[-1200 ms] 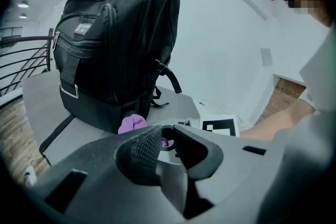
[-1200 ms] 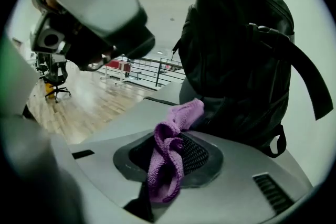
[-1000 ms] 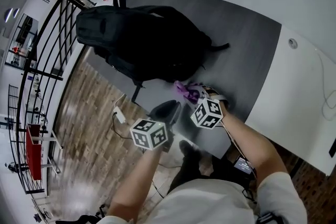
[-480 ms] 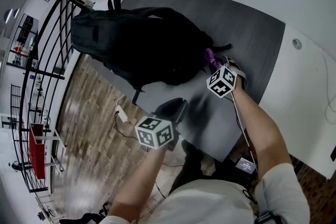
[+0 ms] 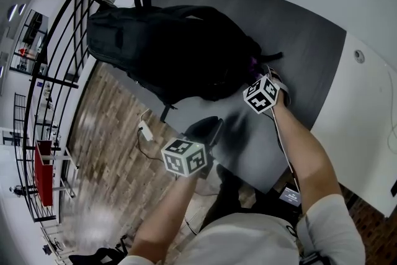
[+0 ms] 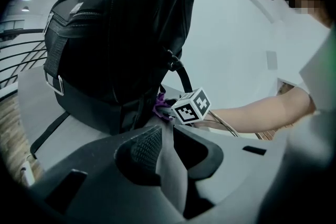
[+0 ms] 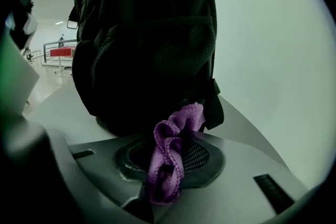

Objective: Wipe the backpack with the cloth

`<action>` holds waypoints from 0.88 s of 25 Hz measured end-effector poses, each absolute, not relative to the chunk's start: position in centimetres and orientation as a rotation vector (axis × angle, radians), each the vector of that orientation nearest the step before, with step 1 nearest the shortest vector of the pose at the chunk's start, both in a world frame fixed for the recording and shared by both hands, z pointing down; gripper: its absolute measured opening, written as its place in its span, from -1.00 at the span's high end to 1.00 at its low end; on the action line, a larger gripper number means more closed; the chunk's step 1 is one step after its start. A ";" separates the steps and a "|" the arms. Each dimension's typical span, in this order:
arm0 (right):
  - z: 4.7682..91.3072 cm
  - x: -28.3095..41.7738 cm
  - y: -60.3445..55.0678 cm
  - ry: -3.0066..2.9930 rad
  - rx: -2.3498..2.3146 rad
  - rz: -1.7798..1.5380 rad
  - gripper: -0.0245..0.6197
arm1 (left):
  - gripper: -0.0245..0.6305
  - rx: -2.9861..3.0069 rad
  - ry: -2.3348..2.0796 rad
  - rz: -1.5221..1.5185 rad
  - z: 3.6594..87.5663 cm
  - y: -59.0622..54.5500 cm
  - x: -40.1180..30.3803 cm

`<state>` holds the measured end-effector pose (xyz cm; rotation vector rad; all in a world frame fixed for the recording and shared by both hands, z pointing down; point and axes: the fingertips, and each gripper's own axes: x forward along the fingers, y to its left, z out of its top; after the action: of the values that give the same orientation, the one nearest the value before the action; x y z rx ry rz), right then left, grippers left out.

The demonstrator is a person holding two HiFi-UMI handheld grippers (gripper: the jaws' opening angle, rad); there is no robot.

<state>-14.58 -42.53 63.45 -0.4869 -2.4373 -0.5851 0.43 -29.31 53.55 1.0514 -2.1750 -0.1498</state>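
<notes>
The right gripper [image 7: 176, 147], with mesh-textured pads, is clamped on a crumpled purple woven cloth [image 7: 167, 165]. The cloth's top lies against the base of the bulky black fabric backpack [image 7: 147, 44], which lies on the matte dark grey table [image 5: 298, 53]. The left gripper [image 6: 165, 131] has its jaws together with nothing between them, at the table's near edge.

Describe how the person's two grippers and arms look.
Both the left gripper and right gripper are dark grey with mesh-textured pads, each carrying a white cube of black square markers. The person wears white short sleeves.
</notes>
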 end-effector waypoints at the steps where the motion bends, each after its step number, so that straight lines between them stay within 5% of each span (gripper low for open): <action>1: 63.6 -14.3 -42.0 -2.436 -0.494 -0.606 0.61 | 0.77 1.047 -2.178 -0.155 53.6 -29.1 0.3; 22: 64.9 -7.6 -33.5 -2.401 -0.524 -0.617 0.61 | 0.77 1.034 -2.210 -0.281 53.7 -24.7 1.7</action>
<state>-7.62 -33.45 64.91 -0.5243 -2.4013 -0.6167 1.70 -24.71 53.68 1.0338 -2.2100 -0.2811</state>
